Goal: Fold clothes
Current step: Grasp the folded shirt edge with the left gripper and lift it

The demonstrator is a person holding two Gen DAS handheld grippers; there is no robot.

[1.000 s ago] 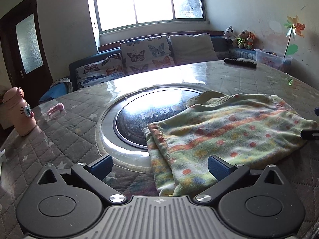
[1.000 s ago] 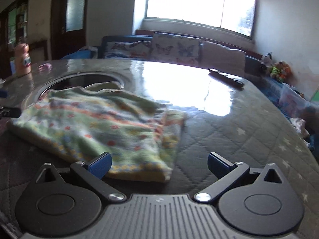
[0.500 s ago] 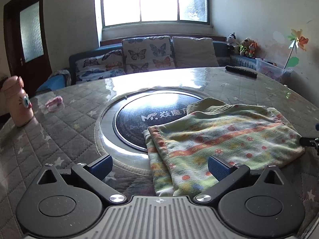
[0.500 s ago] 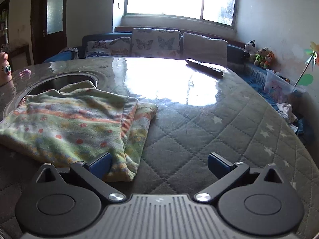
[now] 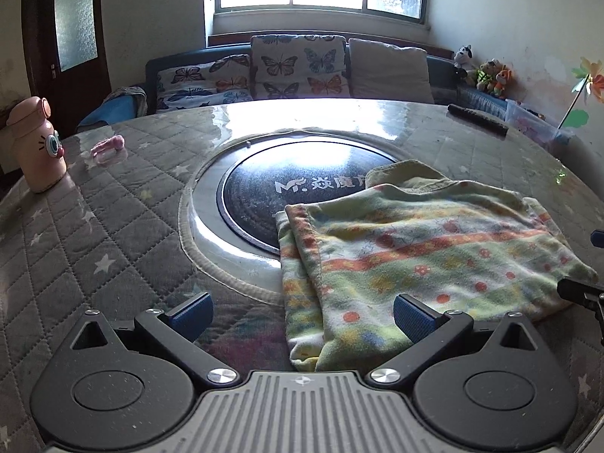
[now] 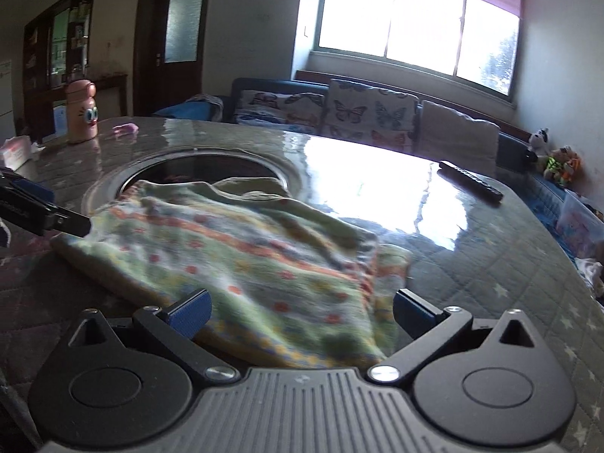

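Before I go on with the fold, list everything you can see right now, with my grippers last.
garment: one, green with orange stripes and dots, folded on the table, overlapping the hotplate
hotplate: one, black, round, table centre
table: one, grey quilted cover
bottle: one, pink, far left edge
small pink thing: one, near the bottle
remote: one, black, far right
sofa cushions: several, butterfly print, under the window
soft toys: a few, right of the sofa
left gripper: open, empty
right gripper: open, over the garment's near edge
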